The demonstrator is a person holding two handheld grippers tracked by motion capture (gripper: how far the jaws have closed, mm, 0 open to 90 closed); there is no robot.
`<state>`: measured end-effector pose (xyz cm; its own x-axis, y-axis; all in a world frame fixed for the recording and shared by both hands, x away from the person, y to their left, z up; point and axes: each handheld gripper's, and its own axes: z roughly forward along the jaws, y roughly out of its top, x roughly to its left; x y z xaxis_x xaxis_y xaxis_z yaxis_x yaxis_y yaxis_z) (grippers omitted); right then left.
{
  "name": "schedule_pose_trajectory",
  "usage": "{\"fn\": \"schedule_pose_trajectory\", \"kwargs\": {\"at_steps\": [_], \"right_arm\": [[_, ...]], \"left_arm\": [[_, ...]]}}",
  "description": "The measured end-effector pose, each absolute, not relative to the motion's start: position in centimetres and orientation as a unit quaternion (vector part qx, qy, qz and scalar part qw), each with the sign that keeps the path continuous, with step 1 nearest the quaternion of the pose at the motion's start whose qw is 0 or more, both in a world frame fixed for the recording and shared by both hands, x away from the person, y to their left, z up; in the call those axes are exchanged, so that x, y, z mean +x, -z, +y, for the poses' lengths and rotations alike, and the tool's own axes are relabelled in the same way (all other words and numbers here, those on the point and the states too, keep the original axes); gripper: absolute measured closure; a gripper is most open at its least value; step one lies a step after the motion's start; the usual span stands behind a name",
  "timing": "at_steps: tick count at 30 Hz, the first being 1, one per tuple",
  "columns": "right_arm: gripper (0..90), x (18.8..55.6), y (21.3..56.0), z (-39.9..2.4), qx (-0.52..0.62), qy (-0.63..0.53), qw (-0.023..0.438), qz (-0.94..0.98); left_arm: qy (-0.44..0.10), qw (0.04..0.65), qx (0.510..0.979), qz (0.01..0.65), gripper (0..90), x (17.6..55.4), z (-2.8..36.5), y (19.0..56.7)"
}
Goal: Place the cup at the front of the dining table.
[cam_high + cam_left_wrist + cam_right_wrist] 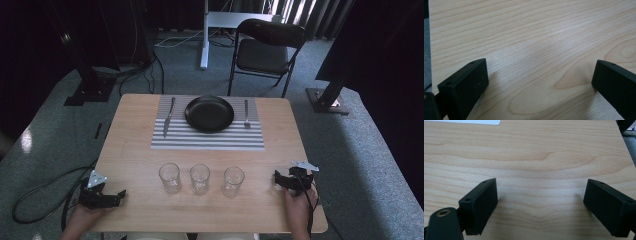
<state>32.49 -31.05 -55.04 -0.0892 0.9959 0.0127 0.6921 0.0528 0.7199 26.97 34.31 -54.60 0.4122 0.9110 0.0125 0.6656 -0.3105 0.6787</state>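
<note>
A grey carpeted floor [350, 145] is seen around a light wooden table [135, 160], with daylight reflected on it at the left. Behind the table, a black folding chair [267, 50] is placed, empty. Beside it, a white stand [205, 35] is set upright. Dark curtains [320, 17] are hung at the back. Black cables [145, 75] are strewn across the carpet.

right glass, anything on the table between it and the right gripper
Nothing visible. The right glass and the right gripper have only bare table between them; the jaws stand open over bare wood.
</note>
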Motion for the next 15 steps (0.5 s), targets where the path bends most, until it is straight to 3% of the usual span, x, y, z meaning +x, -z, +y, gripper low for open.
{"fn": "schedule_pose_trajectory", "kwargs": {"at_steps": [15], "right_arm": [[11.5, 32.48, 55.04, -31.05, 0.623, -0.292, 0.259, 0.677]], "left_arm": [[-0.191, 0.315, 0.803, 0.468, 5.0, 26.69, 34.29, 54.50]]}}
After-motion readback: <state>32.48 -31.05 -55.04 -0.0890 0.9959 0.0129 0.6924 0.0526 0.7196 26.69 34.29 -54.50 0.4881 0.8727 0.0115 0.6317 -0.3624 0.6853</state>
